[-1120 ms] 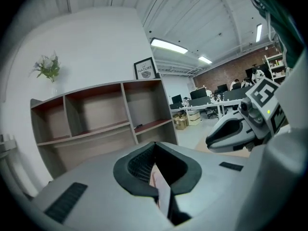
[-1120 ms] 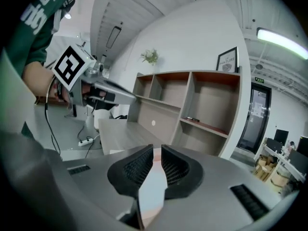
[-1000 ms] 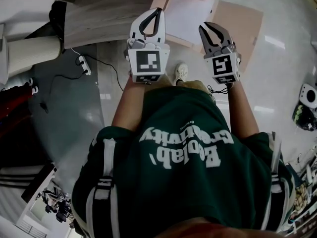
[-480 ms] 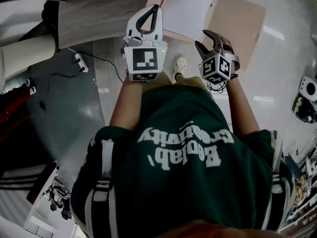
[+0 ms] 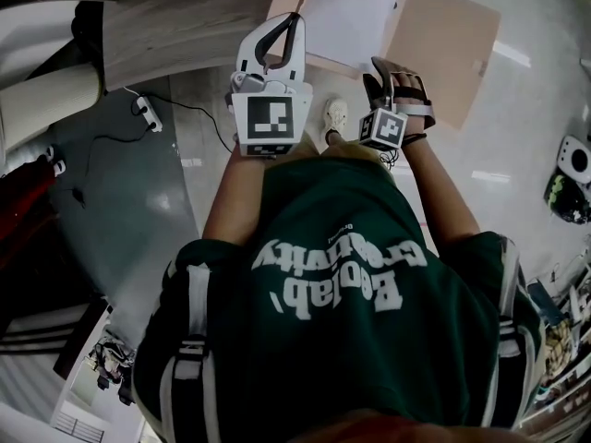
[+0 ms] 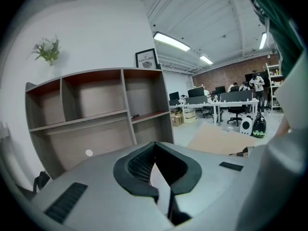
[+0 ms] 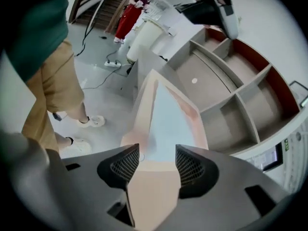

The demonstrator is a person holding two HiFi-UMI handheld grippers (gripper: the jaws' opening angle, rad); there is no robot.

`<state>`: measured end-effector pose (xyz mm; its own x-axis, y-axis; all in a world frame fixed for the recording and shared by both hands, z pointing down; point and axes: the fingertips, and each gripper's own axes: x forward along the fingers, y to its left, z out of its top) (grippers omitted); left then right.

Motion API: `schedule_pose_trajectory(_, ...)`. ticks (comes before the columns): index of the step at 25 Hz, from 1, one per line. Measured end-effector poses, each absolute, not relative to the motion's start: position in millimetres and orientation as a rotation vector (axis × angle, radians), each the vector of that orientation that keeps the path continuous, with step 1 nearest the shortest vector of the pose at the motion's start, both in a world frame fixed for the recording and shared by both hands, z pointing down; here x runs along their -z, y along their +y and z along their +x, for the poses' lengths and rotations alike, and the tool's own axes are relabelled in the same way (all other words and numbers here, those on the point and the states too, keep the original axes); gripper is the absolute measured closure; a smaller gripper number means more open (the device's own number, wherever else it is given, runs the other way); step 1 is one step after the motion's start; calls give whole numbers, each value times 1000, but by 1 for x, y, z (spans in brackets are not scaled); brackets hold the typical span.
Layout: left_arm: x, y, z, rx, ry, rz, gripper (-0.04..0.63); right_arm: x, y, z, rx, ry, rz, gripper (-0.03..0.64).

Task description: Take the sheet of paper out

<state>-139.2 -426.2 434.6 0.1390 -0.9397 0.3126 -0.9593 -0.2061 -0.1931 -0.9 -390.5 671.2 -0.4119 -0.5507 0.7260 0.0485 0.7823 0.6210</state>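
An open tan folder (image 5: pixel 450 37) lies on the pale floor ahead of me, with a white sheet of paper (image 5: pixel 349 17) on its left half. My right gripper (image 5: pixel 392 74) hangs over the fold beside the sheet. Its jaws are opening and their pads touch nothing. In the right gripper view the sheet (image 7: pixel 168 121) and folder (image 7: pixel 144 107) show beyond the right gripper (image 7: pixel 158 150). My left gripper (image 5: pixel 295 18) is shut and empty near the folder's left edge. The left gripper view has the left gripper (image 6: pixel 154 144) facing a shelf, with the folder (image 6: pixel 219 141) low at right.
A wooden shelf unit (image 5: pixel 175 26) lies along the folder's left side, and its bare compartments (image 6: pixel 96 109) fill the left gripper view. A power strip with cable (image 5: pixel 148 113) lies on the floor at left. My shoe (image 5: pixel 337 137) stands just short of the folder.
My right gripper has dropped lower toward the folder and rolled, and its jaws have gone from shut to wide apart. The left gripper has sunk slightly and stays shut.
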Motion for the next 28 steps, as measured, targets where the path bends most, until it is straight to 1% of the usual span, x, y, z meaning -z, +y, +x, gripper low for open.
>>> schedule_pose_trajectory(6,-432,-422,-149,-610,-1956,2332,577,-699,-396,-5,737,-1829,411,394)
schedule_pose_trajectory(9,-430,-419,-155,-602,-1939,2351,577,-698,-404,-11,770,-1809,415,394)
schedule_pose_trajectory(14,-432,-413,-162,-705,-1940,2366,577,-694,-422,-23,835,-1790,420,394)
schedule_pose_trajectory(20,-437,-408,-177,-711,-1952,2343,577,-694,-441,-38,898,-1780,443,396)
schedule_pose_trajectory(21,-437,-407,-179,-707,-1954,2341,577,-692,-441,-41,913,-1786,444,413)
schedule_pose_trajectory(22,-437,-407,-182,-700,-1956,2340,577,-690,-439,-43,927,-1795,440,512)
schedule_pose_trajectory(23,-436,-406,-185,-692,-1957,2339,577,-690,-436,-45,929,-1807,429,582)
schedule_pose_trajectory(28,-435,-406,-194,-664,-1965,2336,577,-689,-429,-45,877,-1842,431,583)
